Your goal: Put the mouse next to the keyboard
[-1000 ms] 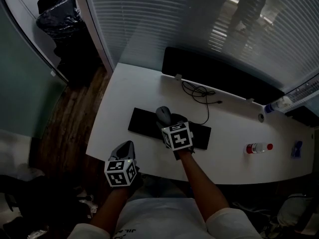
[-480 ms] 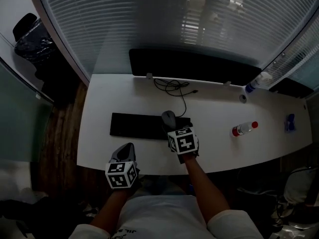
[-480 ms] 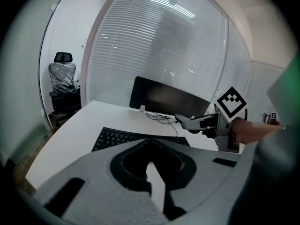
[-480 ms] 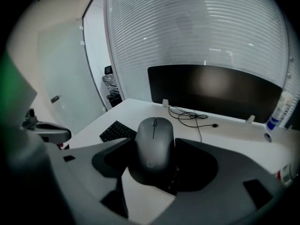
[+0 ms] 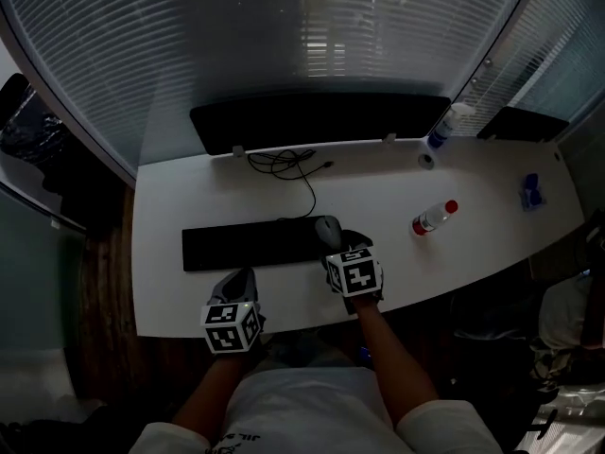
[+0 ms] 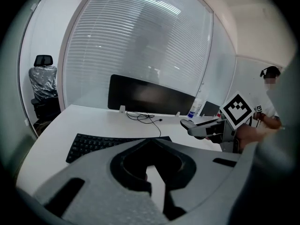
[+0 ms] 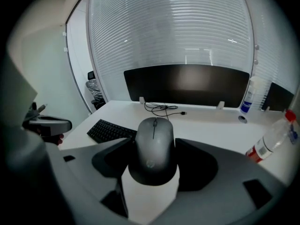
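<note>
As the right tongs [image 5: 333, 242] pinch the mouse [image 7: 154, 144] by the keyboard's [image 5: 248, 244] right end, left tongs [image 6: 151, 175] closed and empty, a slip could drop it onto the keys

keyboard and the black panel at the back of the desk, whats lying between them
A black cable lies coiled on the white desk between the keyboard and the black panel; the rest is bare. The head view shows it best.
</note>
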